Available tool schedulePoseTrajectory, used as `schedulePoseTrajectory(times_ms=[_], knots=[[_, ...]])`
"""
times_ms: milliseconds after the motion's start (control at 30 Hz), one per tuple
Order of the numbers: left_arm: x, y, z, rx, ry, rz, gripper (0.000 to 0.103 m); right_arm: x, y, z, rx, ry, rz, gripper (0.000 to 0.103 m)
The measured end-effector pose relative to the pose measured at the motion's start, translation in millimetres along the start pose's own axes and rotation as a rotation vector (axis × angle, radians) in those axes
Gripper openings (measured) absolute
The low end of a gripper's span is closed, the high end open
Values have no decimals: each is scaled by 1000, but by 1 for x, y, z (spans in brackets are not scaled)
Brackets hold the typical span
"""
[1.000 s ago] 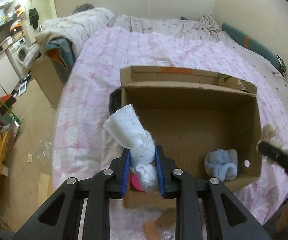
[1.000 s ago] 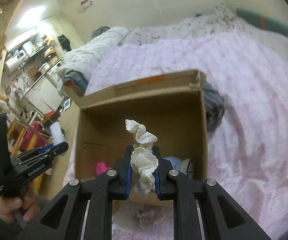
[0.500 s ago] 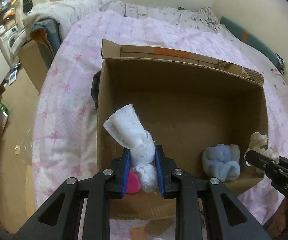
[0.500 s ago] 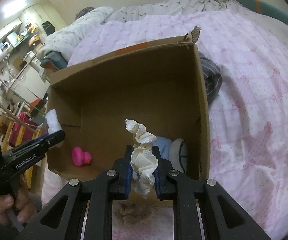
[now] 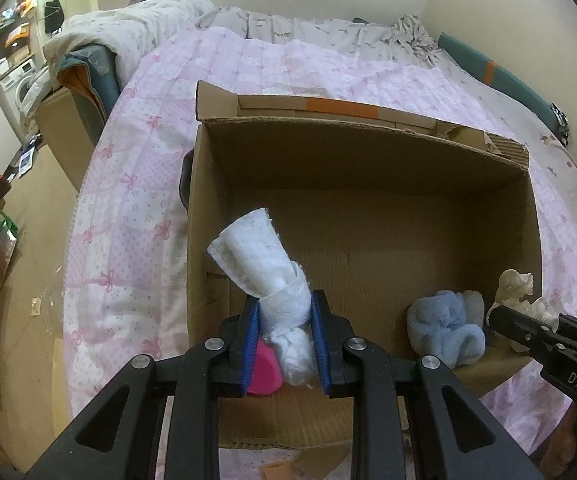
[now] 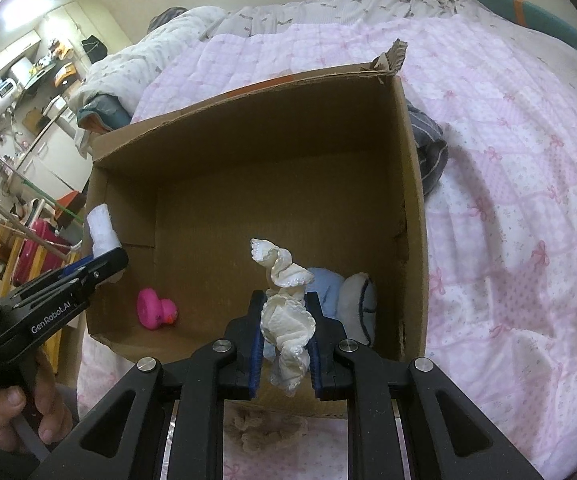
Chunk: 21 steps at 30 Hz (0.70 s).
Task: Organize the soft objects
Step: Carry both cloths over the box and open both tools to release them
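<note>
- Two grippers hang over the near rim of an open cardboard box (image 5: 368,148) that sits on a pink quilt (image 5: 136,184) covering a bed.
- The left gripper (image 5: 284,344), at the lower centre of its own view, has its blue-padded fingers (image 5: 250,344) clamped on a knotted white cloth (image 5: 264,276), whose loose end sticks up toward the upper left.
- In the right wrist view that same gripper shows at the left edge, by the box's left wall.
- The right gripper (image 6: 284,344) pinches a cream frilly cloth (image 6: 286,316) between its fingers (image 6: 257,350); the cloth twists upward above them and dangles below.
- In the left wrist view this gripper enters from the lower right, at the box's right corner.
- Inside the box, a pink rubber duck (image 6: 155,309) lies near the front left.
- A light blue bundle (image 5: 444,332) lies at the front right, touching a white and navy item (image 6: 362,304).
- A dark striped garment (image 6: 430,152) lies on the quilt against the box's right wall.
</note>
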State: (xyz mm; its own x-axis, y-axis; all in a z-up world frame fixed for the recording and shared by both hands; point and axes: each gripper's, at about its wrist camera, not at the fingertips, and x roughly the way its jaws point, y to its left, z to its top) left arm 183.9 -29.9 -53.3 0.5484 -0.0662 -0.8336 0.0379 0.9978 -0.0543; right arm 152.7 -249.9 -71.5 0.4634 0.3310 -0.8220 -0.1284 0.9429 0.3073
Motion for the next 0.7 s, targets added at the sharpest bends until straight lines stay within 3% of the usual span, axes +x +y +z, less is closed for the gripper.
schedulePoseTrajectory(times_ms=[700], knots=[[0, 3, -1, -8, -3, 1, 23, -2, -3, 0, 3, -27, 7, 19]])
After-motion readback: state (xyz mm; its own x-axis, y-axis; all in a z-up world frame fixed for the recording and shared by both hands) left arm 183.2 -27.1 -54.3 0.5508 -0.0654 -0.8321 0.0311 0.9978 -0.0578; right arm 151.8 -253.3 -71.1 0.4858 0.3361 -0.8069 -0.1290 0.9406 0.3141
